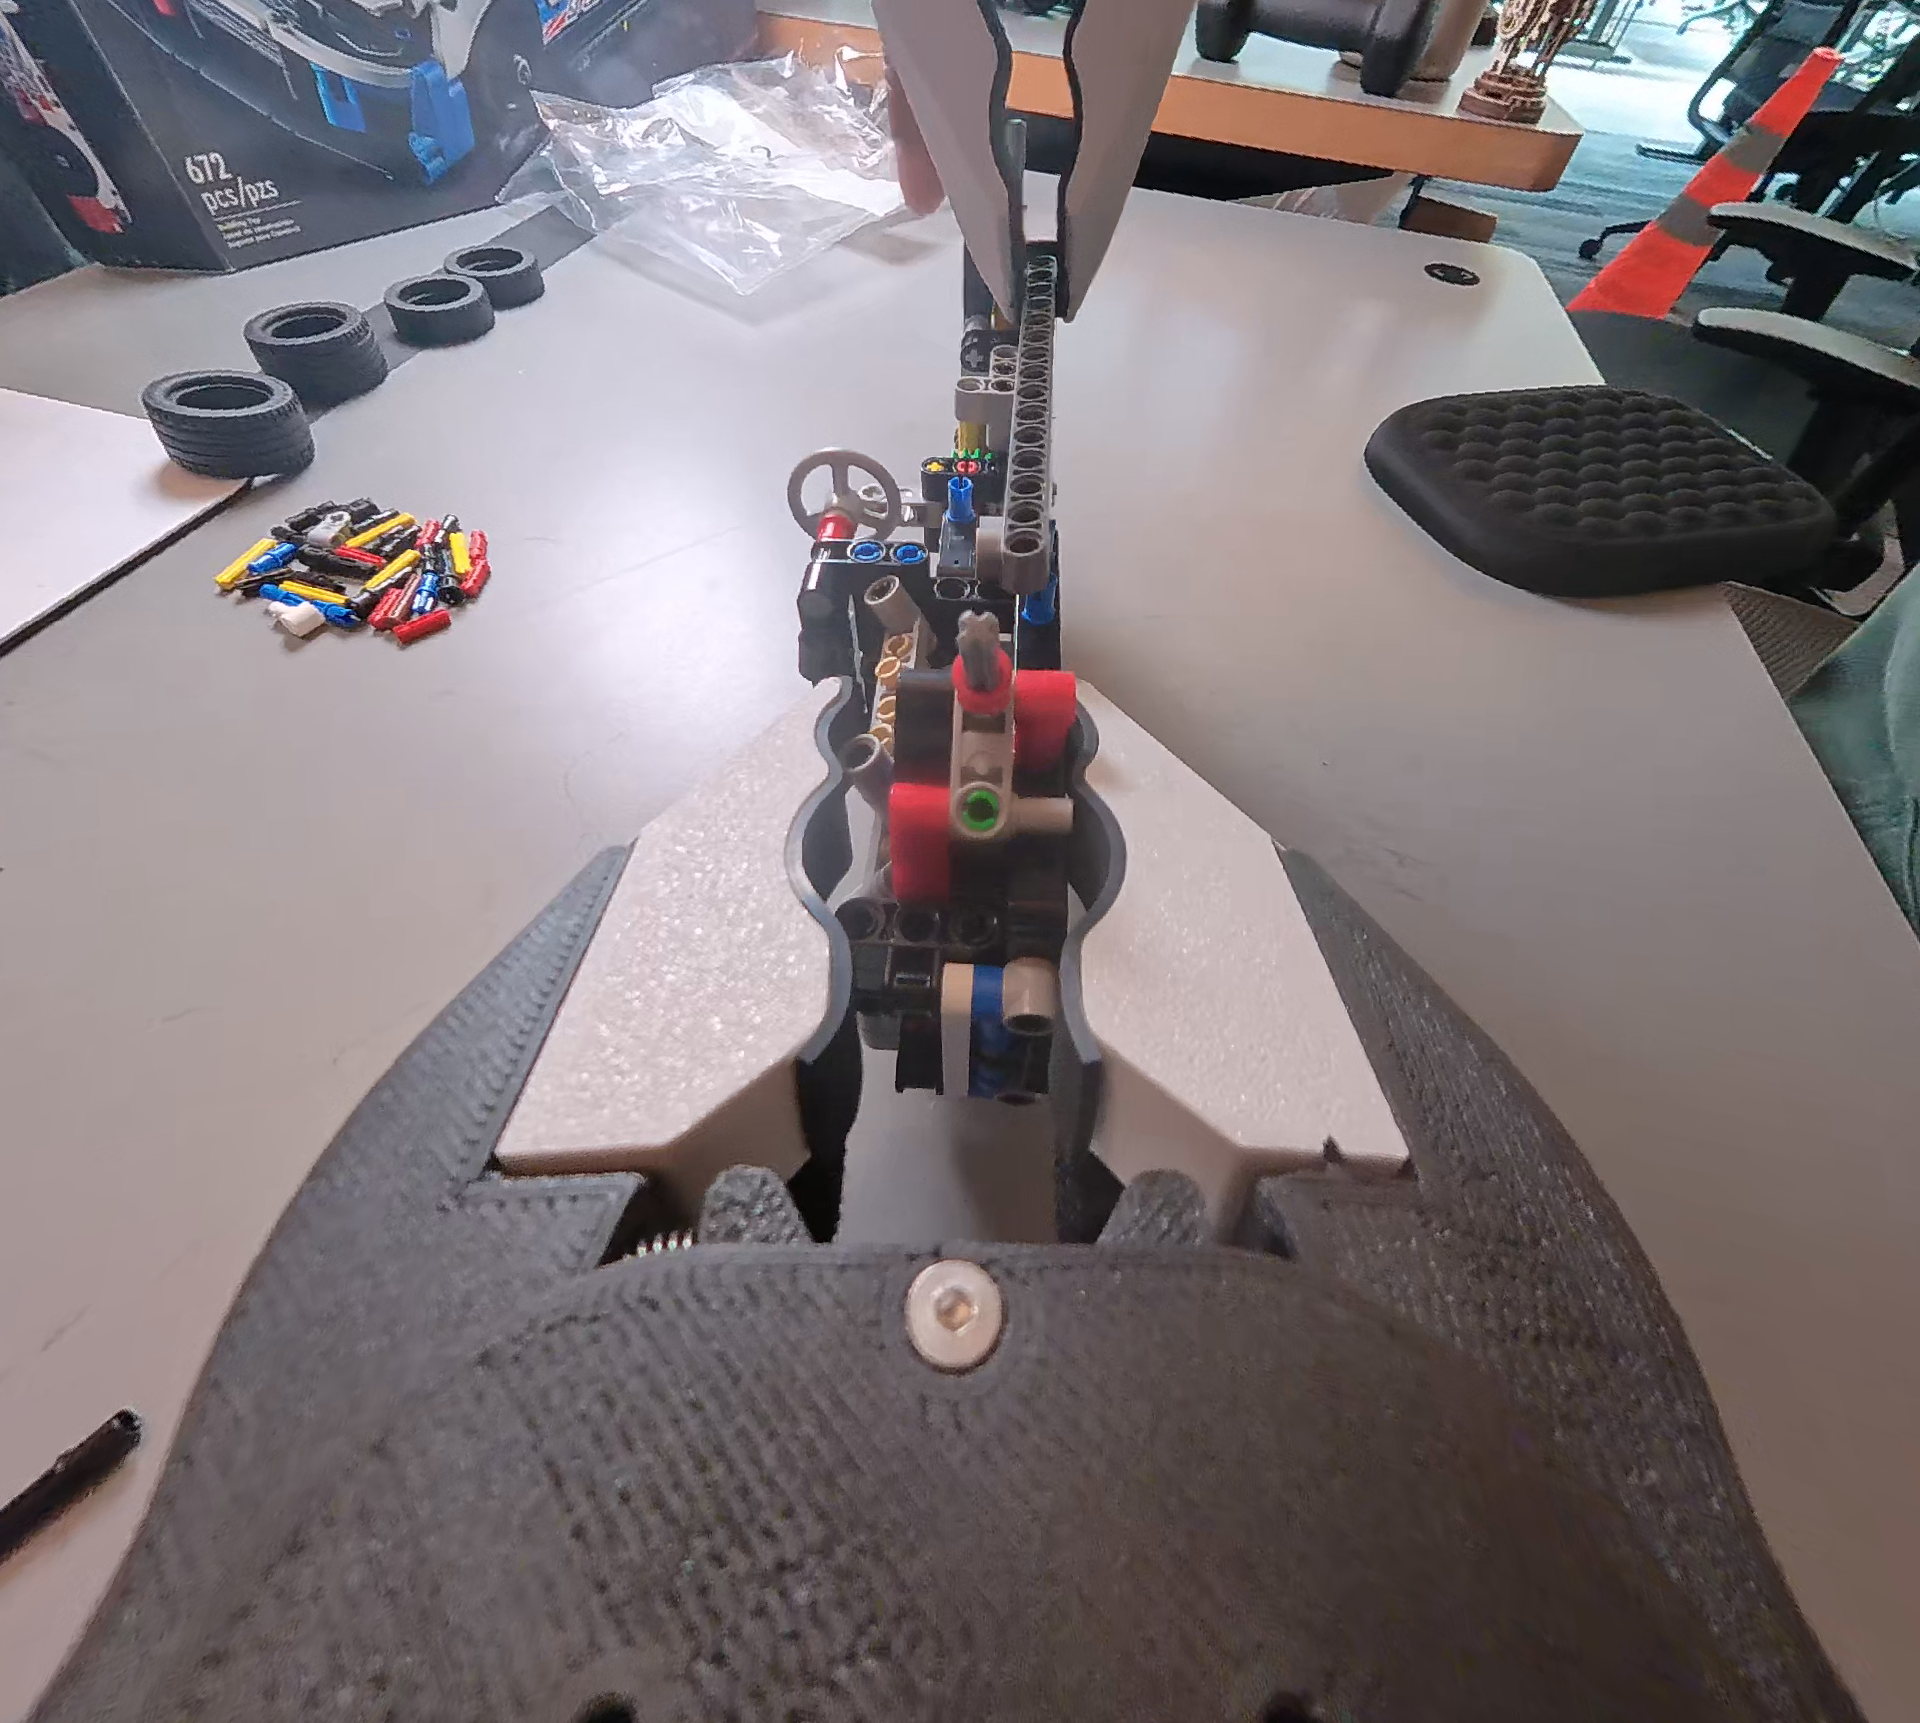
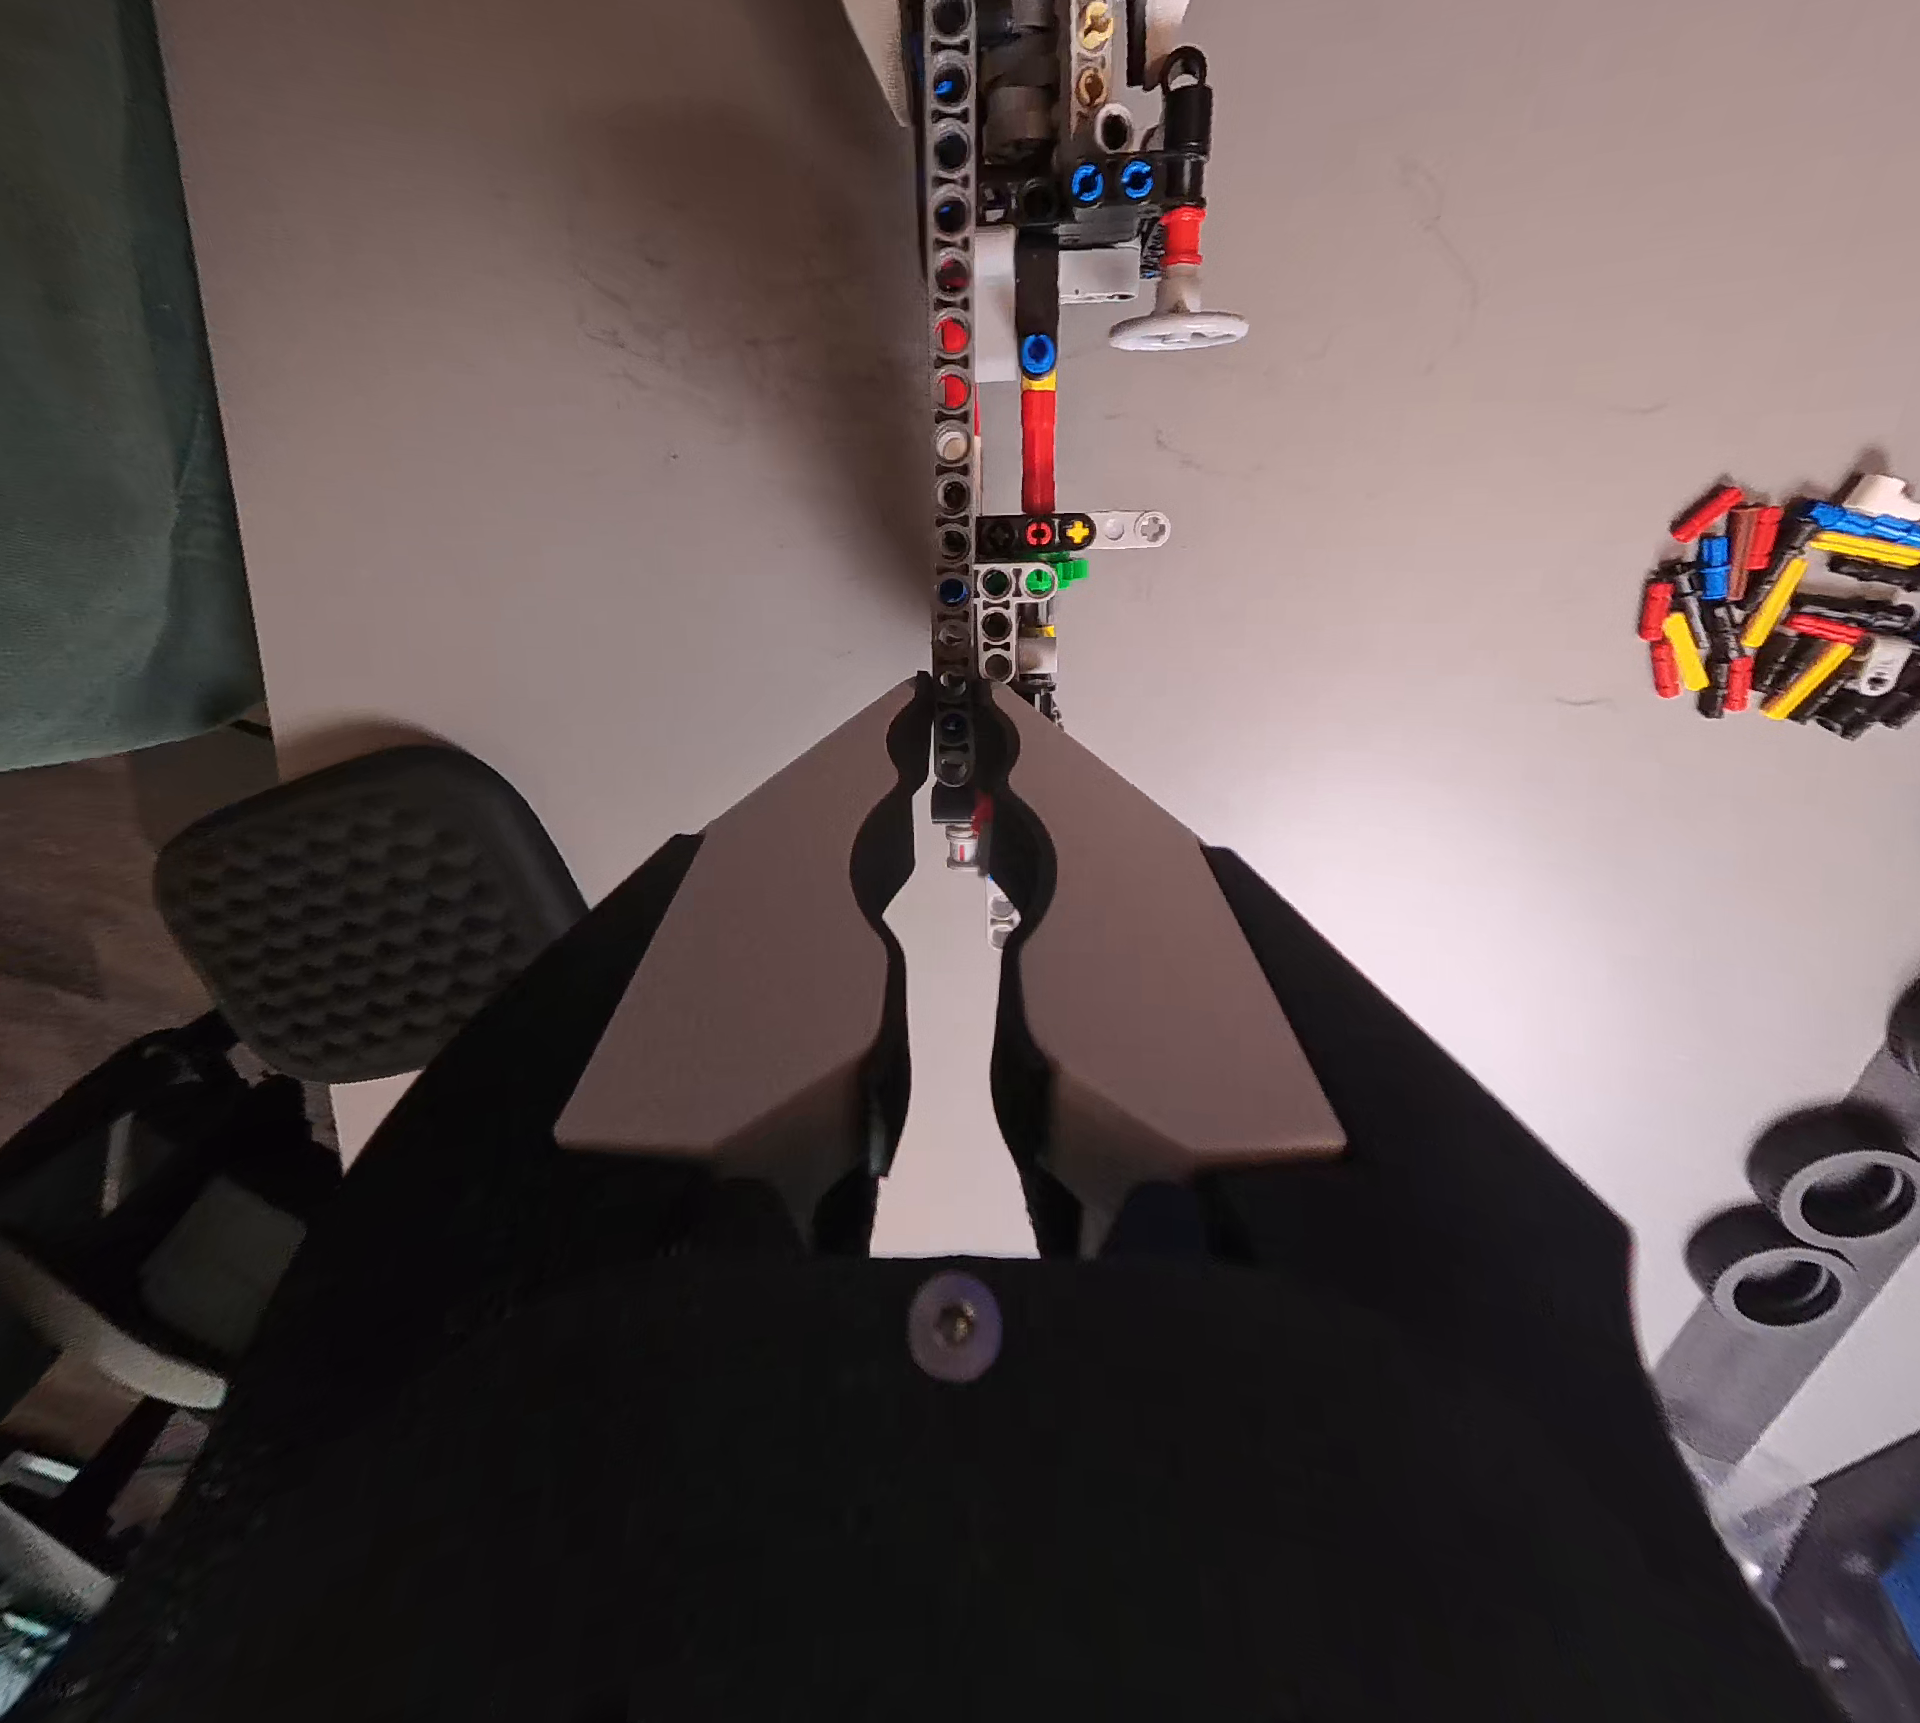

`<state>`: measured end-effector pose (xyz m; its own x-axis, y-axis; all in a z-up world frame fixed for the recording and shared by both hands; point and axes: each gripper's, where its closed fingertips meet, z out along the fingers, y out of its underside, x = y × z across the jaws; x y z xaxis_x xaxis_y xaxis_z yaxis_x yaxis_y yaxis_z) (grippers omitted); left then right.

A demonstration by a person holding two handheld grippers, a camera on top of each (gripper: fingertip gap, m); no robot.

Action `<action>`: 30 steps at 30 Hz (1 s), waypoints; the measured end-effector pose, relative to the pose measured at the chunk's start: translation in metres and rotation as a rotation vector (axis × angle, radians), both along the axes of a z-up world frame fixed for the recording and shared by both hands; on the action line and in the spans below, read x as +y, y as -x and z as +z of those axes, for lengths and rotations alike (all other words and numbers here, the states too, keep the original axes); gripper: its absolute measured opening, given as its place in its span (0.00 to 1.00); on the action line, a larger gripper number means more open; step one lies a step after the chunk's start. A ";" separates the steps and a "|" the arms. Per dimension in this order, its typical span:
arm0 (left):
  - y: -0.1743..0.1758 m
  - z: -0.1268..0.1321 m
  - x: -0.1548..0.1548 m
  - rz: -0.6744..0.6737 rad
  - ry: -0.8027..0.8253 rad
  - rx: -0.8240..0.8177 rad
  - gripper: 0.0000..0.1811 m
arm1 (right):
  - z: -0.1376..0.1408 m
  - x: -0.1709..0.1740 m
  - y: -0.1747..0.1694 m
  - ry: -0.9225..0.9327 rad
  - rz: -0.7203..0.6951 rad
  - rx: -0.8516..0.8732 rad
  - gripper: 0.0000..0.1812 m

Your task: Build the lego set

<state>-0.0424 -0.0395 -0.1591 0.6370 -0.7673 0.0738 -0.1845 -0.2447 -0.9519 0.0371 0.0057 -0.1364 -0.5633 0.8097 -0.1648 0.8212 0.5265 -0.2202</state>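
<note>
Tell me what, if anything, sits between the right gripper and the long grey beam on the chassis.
Nothing visible does. The right gripper is already shut on the far end of the long grey beam, while the left gripper clamps the chassis at its other end.

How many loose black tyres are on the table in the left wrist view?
4, in a diagonal row at the table's left: nearest tyre, second, third, farthest by the set's box. None appear hidden.

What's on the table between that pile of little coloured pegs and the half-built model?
Nothing: in the left wrist view, bare table separates the peg pile from the model.
</note>
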 end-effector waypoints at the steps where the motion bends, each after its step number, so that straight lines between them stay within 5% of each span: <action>1: 0.000 0.000 0.000 -0.003 0.002 -0.003 0.19 | 0.000 -0.002 -0.001 -0.004 0.007 0.003 0.02; 30: 0.008 -0.003 0.010 -0.054 0.051 -0.029 0.25 | -0.002 0.008 0.006 -0.125 -0.024 0.016 0.02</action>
<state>-0.0501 -0.0299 -0.1620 0.5919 -0.7952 0.1317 -0.1712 -0.2837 -0.9435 0.0313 0.0134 -0.1388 -0.5454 0.8365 -0.0527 0.8306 0.5310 -0.1676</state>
